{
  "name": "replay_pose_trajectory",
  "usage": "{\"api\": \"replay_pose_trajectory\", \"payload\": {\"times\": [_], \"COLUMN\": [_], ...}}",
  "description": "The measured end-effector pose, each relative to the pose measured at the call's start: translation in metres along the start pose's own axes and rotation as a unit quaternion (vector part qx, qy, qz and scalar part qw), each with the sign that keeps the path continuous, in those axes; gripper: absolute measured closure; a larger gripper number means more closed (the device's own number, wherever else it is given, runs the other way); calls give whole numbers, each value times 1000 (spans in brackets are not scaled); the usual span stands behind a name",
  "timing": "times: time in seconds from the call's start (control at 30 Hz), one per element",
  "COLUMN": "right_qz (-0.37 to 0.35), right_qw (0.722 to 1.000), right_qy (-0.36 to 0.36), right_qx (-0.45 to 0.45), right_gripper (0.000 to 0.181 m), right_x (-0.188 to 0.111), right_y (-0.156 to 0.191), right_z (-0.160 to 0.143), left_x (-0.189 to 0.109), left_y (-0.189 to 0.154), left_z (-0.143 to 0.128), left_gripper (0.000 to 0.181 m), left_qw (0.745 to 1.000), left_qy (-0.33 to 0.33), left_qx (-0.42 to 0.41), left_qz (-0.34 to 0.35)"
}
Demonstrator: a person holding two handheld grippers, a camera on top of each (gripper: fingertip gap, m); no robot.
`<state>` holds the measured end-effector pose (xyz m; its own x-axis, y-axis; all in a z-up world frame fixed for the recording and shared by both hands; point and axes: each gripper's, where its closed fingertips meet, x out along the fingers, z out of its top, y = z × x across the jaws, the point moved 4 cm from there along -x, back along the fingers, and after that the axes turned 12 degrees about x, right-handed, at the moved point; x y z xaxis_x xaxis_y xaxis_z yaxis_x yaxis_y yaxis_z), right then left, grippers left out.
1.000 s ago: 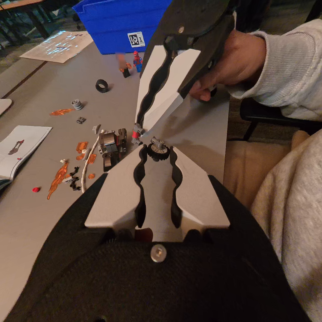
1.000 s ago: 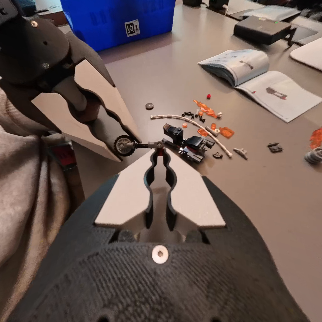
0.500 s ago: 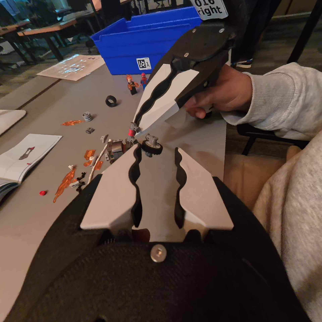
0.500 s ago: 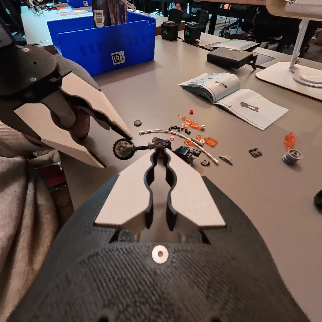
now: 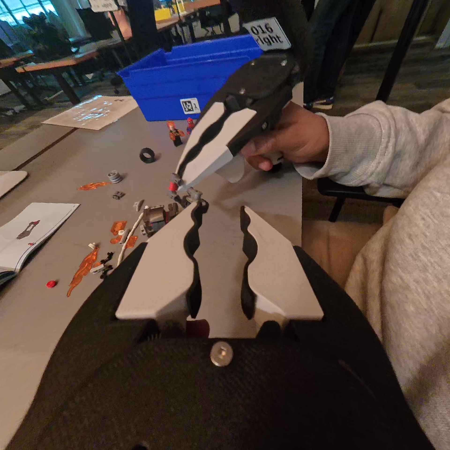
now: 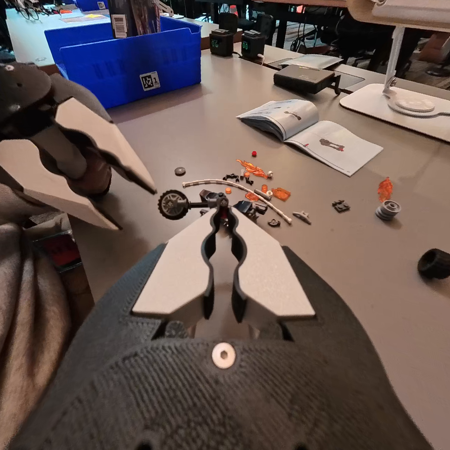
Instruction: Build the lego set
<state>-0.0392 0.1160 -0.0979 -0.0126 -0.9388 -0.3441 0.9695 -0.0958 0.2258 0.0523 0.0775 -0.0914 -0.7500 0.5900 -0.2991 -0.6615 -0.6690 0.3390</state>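
My right gripper [image 6: 222, 211] is shut on a small grey and red fork piece [image 6: 222, 203]. A black arm from it carries a spoked wheel with a black tyre [image 6: 171, 204], held just above the table. In the left wrist view the right gripper [image 5: 180, 180] comes in from above with the fork piece [image 5: 173, 185] at its tips. My left gripper [image 5: 220, 207] is open and empty, and its left fingertip hides most of the wheel. In the right wrist view it [image 6: 135, 209] stands open just left of the wheel, apart from it. The part-built dark bike body [image 6: 250, 207] [image 5: 157, 216] lies on the table behind.
Loose parts lie around the body: orange flame pieces [image 6: 253, 168], a white chain [image 6: 238, 188], a grey hub [image 6: 388, 209], a black tyre [image 6: 434, 266]. An open booklet [image 6: 316, 136], a blue bin [image 6: 126, 63] and two minifigures [image 5: 175, 134] stand farther back. The table edge [image 5: 298, 219] runs at my right. Across from one pair of fingers to the other is roughly 7 centimetres.
My left gripper has opened, let go of the wheel and drawn back from it. The right gripper keeps the fork piece with the wheel on it and has lifted slightly.
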Motion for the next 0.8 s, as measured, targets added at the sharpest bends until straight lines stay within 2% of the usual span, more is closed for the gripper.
{"api": "replay_pose_trajectory", "payload": {"times": [0.17,0.37,0.53,0.6,0.67,0.8], "right_qz": [3,21,16,11,15,16], "right_qw": [1000,1000,1000,1000,1000,1000], "right_qy": [11,-2,-15,-21,-22,-14], "right_qx": [-14,-14,5,12,15,3], "right_gripper": [178,178,178,179,179,179], "right_x": [2,0,-3,-5,-5,-4], "right_y": [3,7,1,-2,-2,1], "right_z": [-2,0,3,4,4,3], "left_x": [-2,3,3,1,2,0], "left_y": [8,5,-4,-10,-12,1], "left_z": [0,-2,0,3,3,4], "left_gripper": [134,125,131,147,147,124], "left_qw": [999,1000,1000,999,999,999], "left_qy": [-7,10,6,-6,-7,-11], "left_qx": [-6,-2,26,40,48,28], "left_qz": [33,19,-2,-18,-17,27]}}
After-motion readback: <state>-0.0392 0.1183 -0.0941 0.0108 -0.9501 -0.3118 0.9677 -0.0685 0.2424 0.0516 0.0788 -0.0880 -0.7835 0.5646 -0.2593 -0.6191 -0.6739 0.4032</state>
